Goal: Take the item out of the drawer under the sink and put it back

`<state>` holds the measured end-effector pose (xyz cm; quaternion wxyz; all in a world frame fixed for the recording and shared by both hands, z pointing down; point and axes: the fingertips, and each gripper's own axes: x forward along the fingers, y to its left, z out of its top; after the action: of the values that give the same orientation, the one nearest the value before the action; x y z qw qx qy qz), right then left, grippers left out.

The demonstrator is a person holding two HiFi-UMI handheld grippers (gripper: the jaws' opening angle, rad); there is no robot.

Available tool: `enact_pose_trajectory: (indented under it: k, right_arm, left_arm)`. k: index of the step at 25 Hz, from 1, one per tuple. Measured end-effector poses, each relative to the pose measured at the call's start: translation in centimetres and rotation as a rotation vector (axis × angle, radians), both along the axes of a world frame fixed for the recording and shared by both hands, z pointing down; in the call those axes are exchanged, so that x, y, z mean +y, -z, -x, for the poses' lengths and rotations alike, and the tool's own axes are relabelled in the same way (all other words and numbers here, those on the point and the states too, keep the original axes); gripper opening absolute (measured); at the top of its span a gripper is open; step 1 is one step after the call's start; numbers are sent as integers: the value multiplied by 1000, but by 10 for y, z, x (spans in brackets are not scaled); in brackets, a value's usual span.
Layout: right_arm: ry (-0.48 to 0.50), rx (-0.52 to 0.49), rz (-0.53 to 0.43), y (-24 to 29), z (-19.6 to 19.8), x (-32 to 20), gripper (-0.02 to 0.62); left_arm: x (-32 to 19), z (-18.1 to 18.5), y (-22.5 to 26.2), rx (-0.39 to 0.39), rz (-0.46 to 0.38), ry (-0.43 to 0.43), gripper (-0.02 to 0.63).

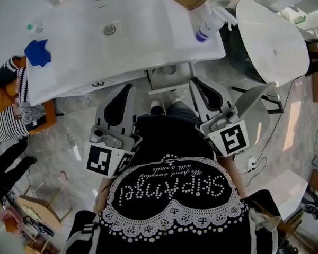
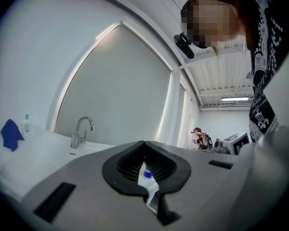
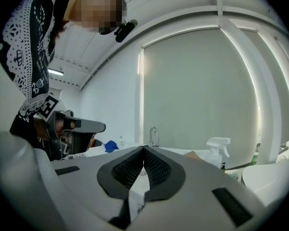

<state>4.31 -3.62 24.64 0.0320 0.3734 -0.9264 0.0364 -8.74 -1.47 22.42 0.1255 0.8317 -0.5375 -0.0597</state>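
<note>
So the left hand-held gripper [image 1: 130, 89] and right hand-held gripper [image 1: 194, 82] are held side by side before the sink [image 1: 122, 62], both pinched shut on nothing. The drawer item can't be spotted anywhere.

Studded lettering on the person's black top [image 1: 172, 189], seen upside down, read roughly "SKIPAngel", small script beside it "with a smile", square coded markers on left gripper [image 1: 130, 89] and right gripper [image 1: 196, 81].

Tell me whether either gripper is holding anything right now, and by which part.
Nothing is held. The left gripper and the right gripper both have their fingers shut together with nothing between them, pointing toward the sink.
</note>
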Motion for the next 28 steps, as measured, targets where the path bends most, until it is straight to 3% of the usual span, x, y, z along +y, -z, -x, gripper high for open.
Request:
enact_pose_trajectory:
  k: [16, 28]
  right_arm:
    - [-25, 7, 58, -16, -3, 9, 18]
    - [29, -12, 75, -20, 4, 14, 18]
  left_arm:
    - [3, 2, -2, -2, 11, 9, 3]
    - [4, 0, -8, 13, 28, 4, 3]
